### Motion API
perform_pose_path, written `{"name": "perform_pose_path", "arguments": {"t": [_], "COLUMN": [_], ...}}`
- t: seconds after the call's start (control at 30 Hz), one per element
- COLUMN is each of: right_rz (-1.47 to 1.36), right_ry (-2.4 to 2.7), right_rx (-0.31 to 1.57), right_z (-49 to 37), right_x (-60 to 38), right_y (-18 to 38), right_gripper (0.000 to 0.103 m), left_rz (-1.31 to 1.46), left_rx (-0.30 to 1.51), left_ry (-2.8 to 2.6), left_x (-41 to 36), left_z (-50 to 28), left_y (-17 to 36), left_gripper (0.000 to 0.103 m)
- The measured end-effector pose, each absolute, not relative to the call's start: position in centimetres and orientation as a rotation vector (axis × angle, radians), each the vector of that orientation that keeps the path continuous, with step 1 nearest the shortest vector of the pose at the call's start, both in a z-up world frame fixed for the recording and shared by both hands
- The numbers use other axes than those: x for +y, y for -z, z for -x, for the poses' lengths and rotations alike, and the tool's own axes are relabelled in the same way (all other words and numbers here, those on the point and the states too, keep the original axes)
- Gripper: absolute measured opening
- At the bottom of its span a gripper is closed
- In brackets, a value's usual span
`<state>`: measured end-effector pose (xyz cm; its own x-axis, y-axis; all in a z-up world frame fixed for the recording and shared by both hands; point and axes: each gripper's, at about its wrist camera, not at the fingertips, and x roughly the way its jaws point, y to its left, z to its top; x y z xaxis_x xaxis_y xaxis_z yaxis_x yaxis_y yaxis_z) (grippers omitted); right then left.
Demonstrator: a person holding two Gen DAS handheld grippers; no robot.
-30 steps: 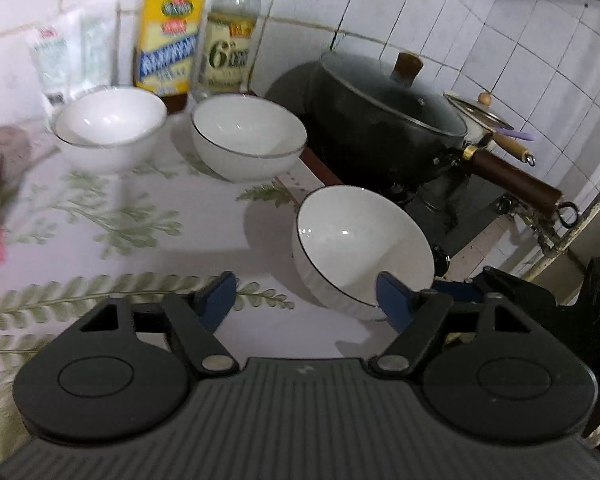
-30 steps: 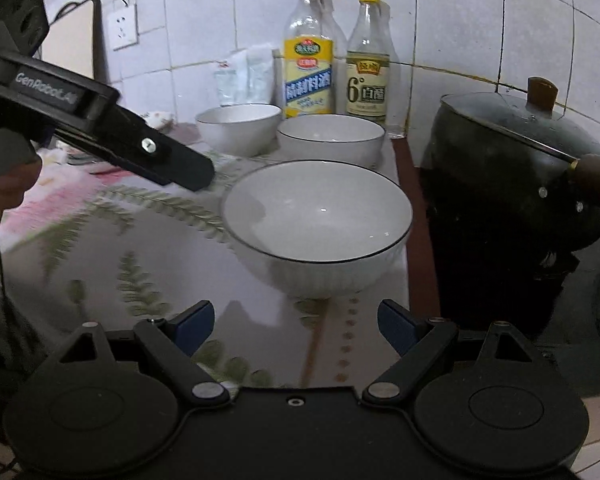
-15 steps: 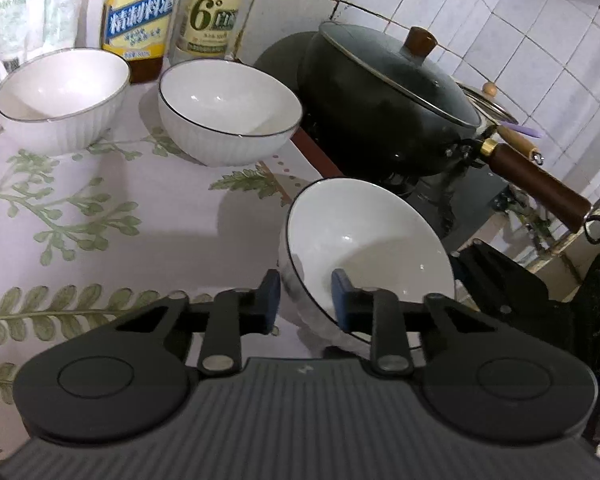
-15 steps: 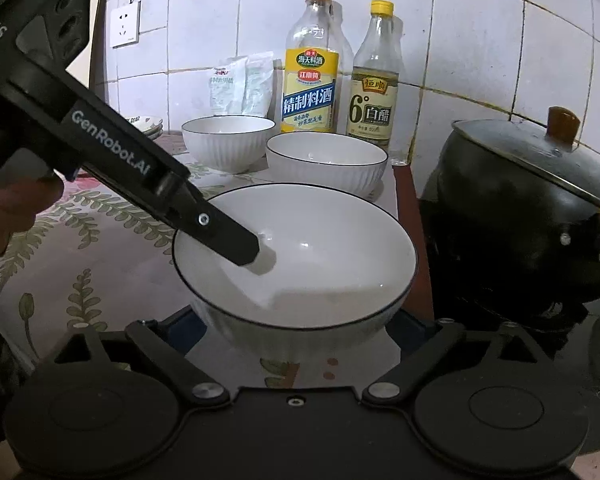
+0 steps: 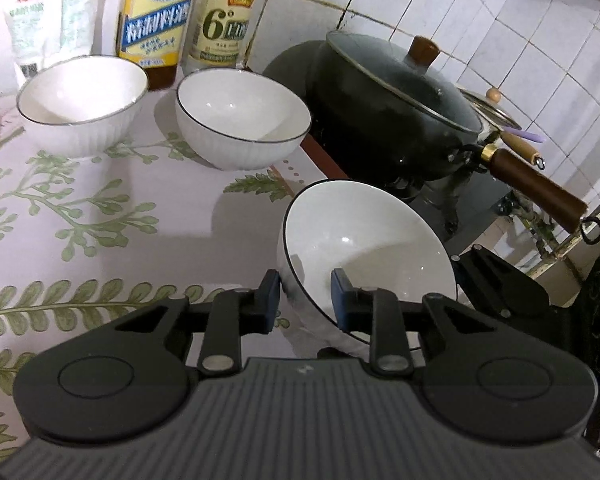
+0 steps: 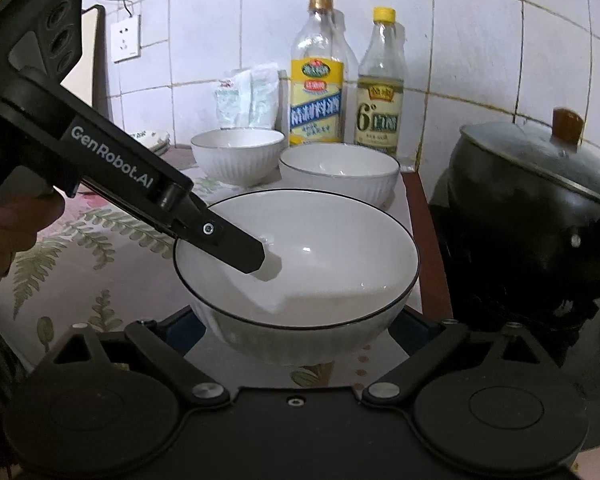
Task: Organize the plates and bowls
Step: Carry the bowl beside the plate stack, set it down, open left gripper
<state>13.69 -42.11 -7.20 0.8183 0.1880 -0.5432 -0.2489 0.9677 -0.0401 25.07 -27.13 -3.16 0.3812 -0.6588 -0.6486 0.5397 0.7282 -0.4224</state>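
Glossy white ribbed bowl [image 5: 364,248] with thin dark rim line

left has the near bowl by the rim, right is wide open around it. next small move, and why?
Probably lift the near bowl a little with the left gripper and carry it toward the two bowls at the back. Its fingers pinch the rim; the right gripper is open beside the bowl's sides, which looks like a guard, not a grip.
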Motion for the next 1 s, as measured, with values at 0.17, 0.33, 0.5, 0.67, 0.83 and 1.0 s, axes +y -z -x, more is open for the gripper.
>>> {"name": "perform_pose_path", "arguments": {"t": [0.17, 0.33, 0.5, 0.67, 0.83, 1.0], "right_rz": [0.161, 0.169, 0.211, 0.216, 0.222, 0.243], "right_ry": [-0.251, -0.281, -0.324, -0.355, -0.388, -0.420], "right_rx": [0.533, 0.501, 0.457, 0.460, 0.454, 0.436], "right_z": [-13.1, -13.0, -12.8, -12.9, -13.2, -14.2], "right_x": [-40.2, -37.6, -35.0, -32.7, -30.7, -29.3], "right_y": [5.8, 4.1, 2.4, 1.2, 0.5, 0.3], "right_gripper": [0.099, 0.099, 0.099, 0.099, 0.099, 0.099], "left_rz": [0.140, 0.175, 0.215, 0.230, 0.258, 0.266], "left_rx": [0.867, 0.837, 0.796, 0.760, 0.731, 0.710], "left_ry": [0.749, 0.696, 0.663, 0.623, 0.579, 0.538], "left_x": [-25.2, -22.1, -18.6, -15.8, -13.4, -12.2], "left_z": [-24.0, -22.7, -21.6, -20.6, -20.1, -20.2], "left_y": [1.7, 0.1, -1.3, -2.3, -2.8, -2.9], "left_gripper": [0.026, 0.026, 0.026, 0.026, 0.026, 0.026]}}
